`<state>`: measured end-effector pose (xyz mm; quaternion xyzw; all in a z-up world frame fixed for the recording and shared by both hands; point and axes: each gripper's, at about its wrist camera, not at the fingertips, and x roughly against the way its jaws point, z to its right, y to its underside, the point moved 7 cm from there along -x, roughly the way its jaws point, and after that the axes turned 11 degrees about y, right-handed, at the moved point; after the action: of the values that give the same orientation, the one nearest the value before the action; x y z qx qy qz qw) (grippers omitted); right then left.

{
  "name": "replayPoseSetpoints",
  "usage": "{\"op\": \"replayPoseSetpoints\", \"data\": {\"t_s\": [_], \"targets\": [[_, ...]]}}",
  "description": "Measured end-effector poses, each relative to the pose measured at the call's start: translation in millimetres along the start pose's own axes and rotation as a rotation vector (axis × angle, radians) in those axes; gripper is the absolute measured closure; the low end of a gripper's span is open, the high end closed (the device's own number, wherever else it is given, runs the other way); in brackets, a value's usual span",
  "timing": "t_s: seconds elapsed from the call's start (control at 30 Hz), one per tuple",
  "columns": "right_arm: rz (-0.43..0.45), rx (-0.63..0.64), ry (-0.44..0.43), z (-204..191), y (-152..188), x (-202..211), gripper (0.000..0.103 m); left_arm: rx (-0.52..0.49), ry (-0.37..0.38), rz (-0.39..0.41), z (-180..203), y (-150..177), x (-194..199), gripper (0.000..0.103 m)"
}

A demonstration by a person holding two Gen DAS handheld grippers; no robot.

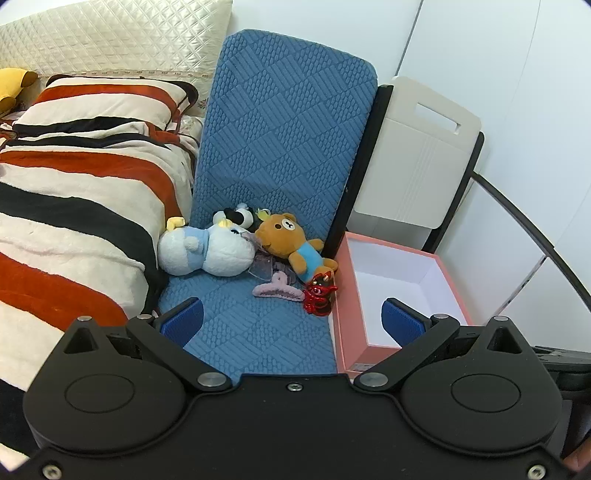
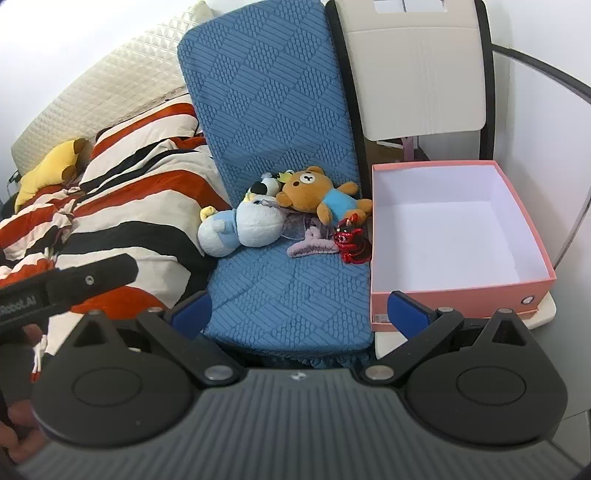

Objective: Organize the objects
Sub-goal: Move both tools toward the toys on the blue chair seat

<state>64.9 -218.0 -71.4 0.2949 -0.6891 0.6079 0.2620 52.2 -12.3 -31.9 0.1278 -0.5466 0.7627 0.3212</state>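
A white and blue plush (image 1: 203, 253) (image 2: 242, 227), a brown bear in a blue shirt (image 1: 291, 243) (image 2: 317, 194), a small black and white plush (image 1: 242, 216) (image 2: 263, 187), a lilac hair claw (image 1: 277, 290) (image 2: 312, 243) and a shiny red charm (image 1: 319, 297) (image 2: 351, 240) lie together on a blue mat (image 1: 280, 147) (image 2: 266, 110). An empty pink box (image 1: 402, 291) (image 2: 454, 236) stands to their right. My left gripper (image 1: 291, 325) is open and empty, short of the pile. My right gripper (image 2: 299, 314) is open and empty, further back.
A striped orange, black and cream blanket (image 1: 74, 192) (image 2: 122, 192) covers the bed on the left, with a yellow plush (image 2: 51, 170) and a quilted headboard (image 1: 110, 33) behind. A cream folding chair back (image 1: 417, 147) (image 2: 417, 66) stands behind the box. The left gripper's body (image 2: 66, 284) shows at lower left.
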Motion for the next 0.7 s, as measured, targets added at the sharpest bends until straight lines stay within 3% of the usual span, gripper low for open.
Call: {"op": "replayPoseSetpoints", "data": {"t_s": [0.33, 0.7], "targets": [[0.006, 0.011, -0.002, -0.1, 5.2, 2.7, 0.0, -0.005, -0.011, 0.011, 5.7, -3.3, 4.9, 0.0], [0.005, -0.006, -0.001, 1.9, 17.9, -1.6, 0.0, 0.007, -0.034, 0.032, -11.4, 14.0, 11.3, 0.0]]}}
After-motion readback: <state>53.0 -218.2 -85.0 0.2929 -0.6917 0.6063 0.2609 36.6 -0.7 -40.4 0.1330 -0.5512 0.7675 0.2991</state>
